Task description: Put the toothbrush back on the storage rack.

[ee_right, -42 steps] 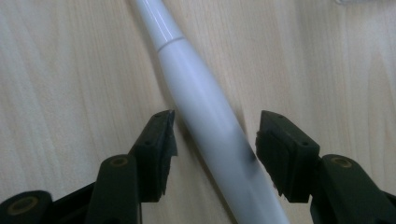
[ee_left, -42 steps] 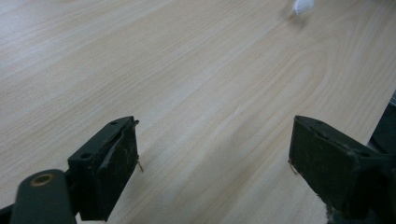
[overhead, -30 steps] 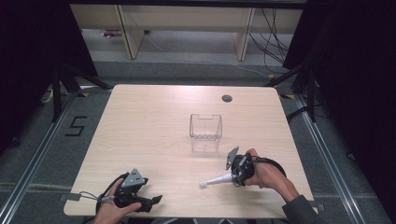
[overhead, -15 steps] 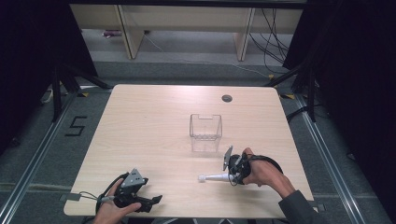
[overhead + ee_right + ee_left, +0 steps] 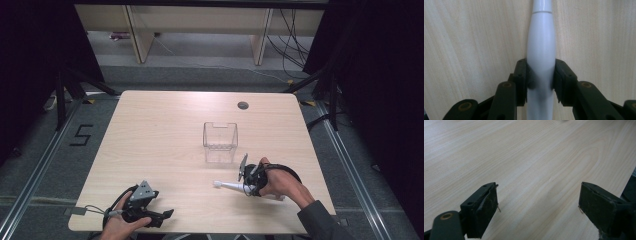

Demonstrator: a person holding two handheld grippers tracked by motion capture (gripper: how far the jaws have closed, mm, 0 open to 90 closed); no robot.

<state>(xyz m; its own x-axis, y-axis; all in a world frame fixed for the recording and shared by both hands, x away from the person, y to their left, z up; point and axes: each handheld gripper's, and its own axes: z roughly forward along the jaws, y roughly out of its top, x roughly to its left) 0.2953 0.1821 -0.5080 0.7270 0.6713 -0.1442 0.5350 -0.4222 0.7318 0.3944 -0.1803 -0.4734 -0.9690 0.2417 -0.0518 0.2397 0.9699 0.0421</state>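
White toothbrush handle (image 5: 541, 50) is gripped by the right tongs (image 5: 541, 75); clear box (image 5: 220, 141) beyond awaits (left tongs (image 5: 539, 205) gape empty).

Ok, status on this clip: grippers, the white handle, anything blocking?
Right hand-held gripper shut on white handle. Left hand-held gripper open over bare table. Clear container beyond, path unobstructed.

A slim white toothbrush handle (image 5: 541, 50) (glossy, tapering toward a narrower neck) lies low over the tabletop (image 5: 165, 135) near its front right corner, pinched at its thick middle, its neck pointing toward the left edge.
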